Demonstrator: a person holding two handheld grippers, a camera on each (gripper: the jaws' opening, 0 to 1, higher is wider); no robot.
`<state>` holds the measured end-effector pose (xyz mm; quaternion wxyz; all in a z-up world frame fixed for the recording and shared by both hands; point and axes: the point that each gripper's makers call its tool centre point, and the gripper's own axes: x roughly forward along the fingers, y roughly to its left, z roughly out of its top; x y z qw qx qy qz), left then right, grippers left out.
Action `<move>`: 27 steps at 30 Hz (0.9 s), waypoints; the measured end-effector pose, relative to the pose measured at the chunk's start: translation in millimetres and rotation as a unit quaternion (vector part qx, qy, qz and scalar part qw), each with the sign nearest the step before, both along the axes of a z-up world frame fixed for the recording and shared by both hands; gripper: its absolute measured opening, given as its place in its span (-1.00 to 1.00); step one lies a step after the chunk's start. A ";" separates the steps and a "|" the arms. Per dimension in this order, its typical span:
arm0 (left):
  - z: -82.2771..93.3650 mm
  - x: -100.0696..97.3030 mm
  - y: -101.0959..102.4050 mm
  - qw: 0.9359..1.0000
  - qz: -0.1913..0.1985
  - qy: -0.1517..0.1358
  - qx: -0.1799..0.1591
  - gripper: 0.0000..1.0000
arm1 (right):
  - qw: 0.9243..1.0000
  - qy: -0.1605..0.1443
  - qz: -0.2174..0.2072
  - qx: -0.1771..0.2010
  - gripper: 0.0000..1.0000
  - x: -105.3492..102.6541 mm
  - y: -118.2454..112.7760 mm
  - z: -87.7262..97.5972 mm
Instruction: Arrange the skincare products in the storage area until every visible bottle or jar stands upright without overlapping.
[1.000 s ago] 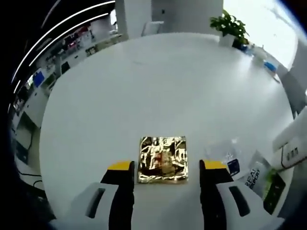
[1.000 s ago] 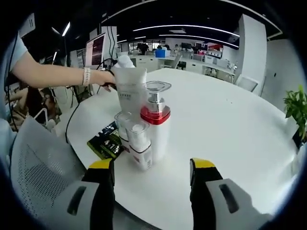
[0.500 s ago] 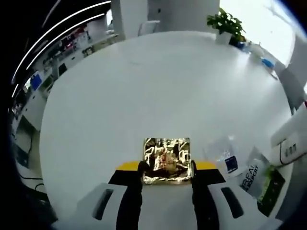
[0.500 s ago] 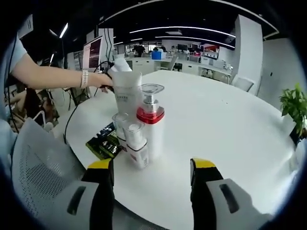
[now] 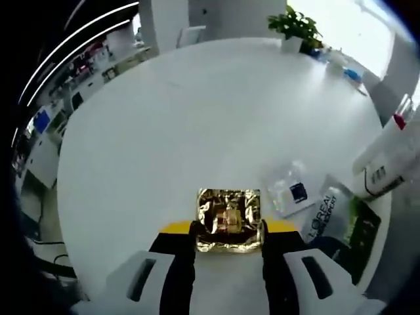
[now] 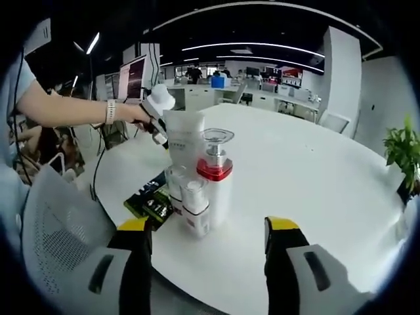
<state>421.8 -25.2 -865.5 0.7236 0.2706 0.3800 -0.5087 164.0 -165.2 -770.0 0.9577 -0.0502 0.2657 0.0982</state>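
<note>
The gold box [image 5: 229, 220] sits clamped between the left gripper's [image 5: 229, 230] fingers [image 5: 184, 233].

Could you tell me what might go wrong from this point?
1. The left tongs pinch the gold foil packet at its near edge only; it could slip or crumple when lifted.
2. The bottles stand tightly clustered by the table edge; the red-collared pump bottle and small jar could topple if the open right tongs nudge them.
</note>
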 end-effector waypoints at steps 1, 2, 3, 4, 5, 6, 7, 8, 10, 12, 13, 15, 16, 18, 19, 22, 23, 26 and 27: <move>1.2 -6.7 2.4 1.000 -0.021 0.001 0.005 -0.28 | 1.000 -0.003 0.000 0.001 0.45 -0.5 0.5 1.2; 2.1 -10.6 4.1 1.000 -0.028 0.000 0.007 -0.28 | 1.000 -0.005 0.000 0.005 0.47 -1.6 1.5 3.2; 2.8 -13.6 7.1 1.000 -0.028 0.000 0.011 -0.28 | 1.000 -0.008 -0.001 0.008 0.48 -2.1 2.2 4.7; 3.3 -19.6 10.3 0.999 -0.049 -0.003 0.018 -0.28 | 1.000 -0.010 -0.001 0.012 0.49 -2.4 3.0 5.3; 4.1 -23.8 11.1 0.998 -0.063 -0.005 0.018 -0.28 | 1.000 -0.012 0.000 0.015 0.50 -2.9 4.0 6.0; 3.8 -30.8 14.8 0.997 -0.070 0.000 0.023 -0.28 | 1.000 -0.013 -0.001 0.018 0.51 -3.8 5.5 7.4; 4.0 -35.5 16.4 0.996 -0.087 -0.001 0.027 -0.28 | 1.000 -0.015 -0.001 0.018 0.51 -4.2 6.0 7.9; 4.2 -39.9 19.0 0.995 -0.093 -0.004 0.028 -0.28 | 1.000 -0.015 -0.001 0.017 0.51 -4.8 7.1 8.0; 3.9 -45.8 24.4 0.993 -0.111 -0.007 0.039 -0.28 | 1.000 -0.012 0.000 0.014 0.51 -6.0 8.2 7.5; 4.6 -51.4 29.4 0.992 -0.119 -0.007 0.043 -0.28 | 1.000 -0.012 0.002 0.013 0.51 -7.3 10.4 8.1; 5.7 -55.6 32.0 0.991 -0.130 -0.007 0.043 -0.28 | 1.000 -0.012 0.004 0.013 0.51 -8.0 11.8 8.7; 5.7 -60.0 33.4 0.986 -0.157 -0.005 0.047 -0.28 | 1.000 -0.013 0.006 0.011 0.52 -8.7 13.6 10.1; 5.2 -61.5 34.6 0.985 -0.162 -0.005 0.052 -0.28 | 1.000 -0.015 0.006 0.011 0.52 -8.8 14.3 10.8; 2.5 -59.6 42.1 0.981 -0.181 -0.012 0.072 -0.28 | 1.000 -0.017 0.007 0.012 0.52 -8.8 15.5 12.1; 1.7 -61.3 43.9 0.978 -0.191 -0.016 0.078 -0.28 | 1.000 -0.017 0.007 0.011 0.52 -8.8 15.9 12.7; 0.0 -66.1 46.5 0.975 -0.207 -0.012 0.081 -0.28 | 1.000 -0.019 0.010 0.009 0.52 -9.4 17.6 14.1; -0.5 -66.3 47.0 0.975 -0.208 -0.012 0.081 -0.28 | 1.000 -0.020 0.011 0.009 0.52 -9.9 18.1 14.9; -3.5 -70.1 48.8 0.970 -0.230 -0.012 0.083 -0.28 | 1.000 -0.020 0.010 0.008 0.52 -11.2 18.1 15.3; -4.2 -71.5 48.8 0.968 -0.235 -0.011 0.083 -0.28 | 1.000 -0.019 0.010 0.008 0.52 -11.6 18.1 15.2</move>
